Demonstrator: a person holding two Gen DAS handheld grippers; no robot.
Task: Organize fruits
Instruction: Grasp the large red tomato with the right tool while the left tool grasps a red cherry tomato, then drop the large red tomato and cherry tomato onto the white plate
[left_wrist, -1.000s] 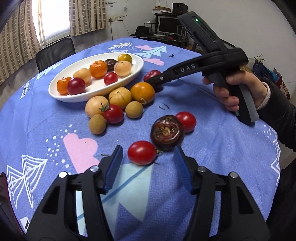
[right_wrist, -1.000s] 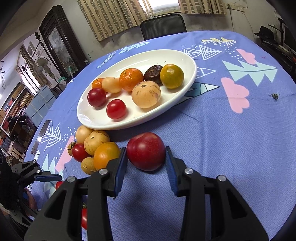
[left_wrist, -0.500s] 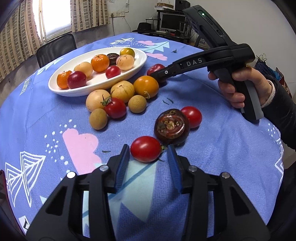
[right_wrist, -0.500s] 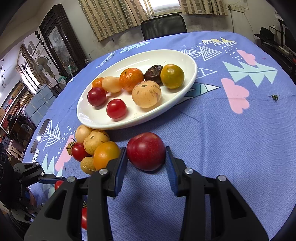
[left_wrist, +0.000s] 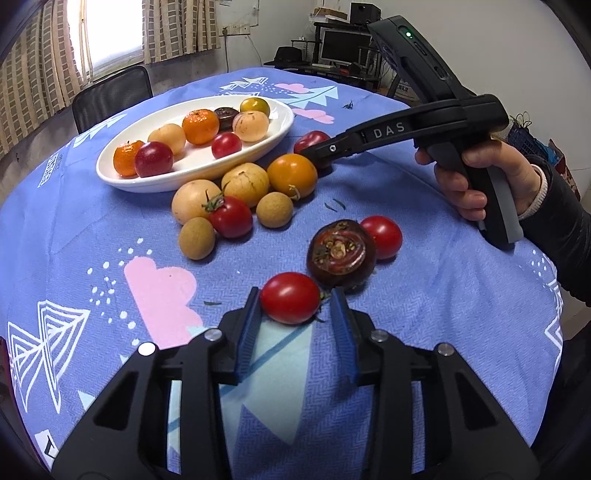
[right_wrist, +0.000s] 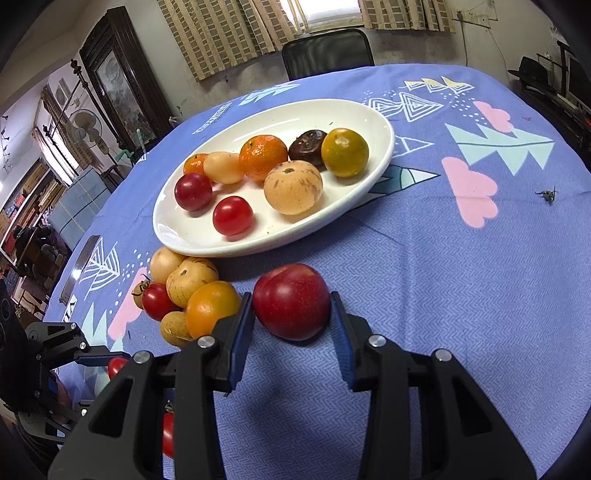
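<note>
A: What's hidden in the left wrist view?
B: Red plum (left_wrist: 312, 139) is half behind the right gripper (left_wrist: 317, 155) arm; its tips can't be seen there. Dark fruit (left_wrist: 226, 113) on the plate (left_wrist: 155, 181) is mostly covered by its neighbours. The sleeve (left_wrist: 565, 229) is cut off by the frame edge.
A: And the right wrist view?
B: Left gripper (right_wrist: 110, 360) sits at the bottom-left edge, body cropped. Two tomatoes (right_wrist: 168, 434) are partly behind the black frame. Small dark thing (right_wrist: 547, 194) on the tabletop (right_wrist: 480, 295) is too tiny to ID. Can't tell if either set of jaws touches its fruit.
</note>
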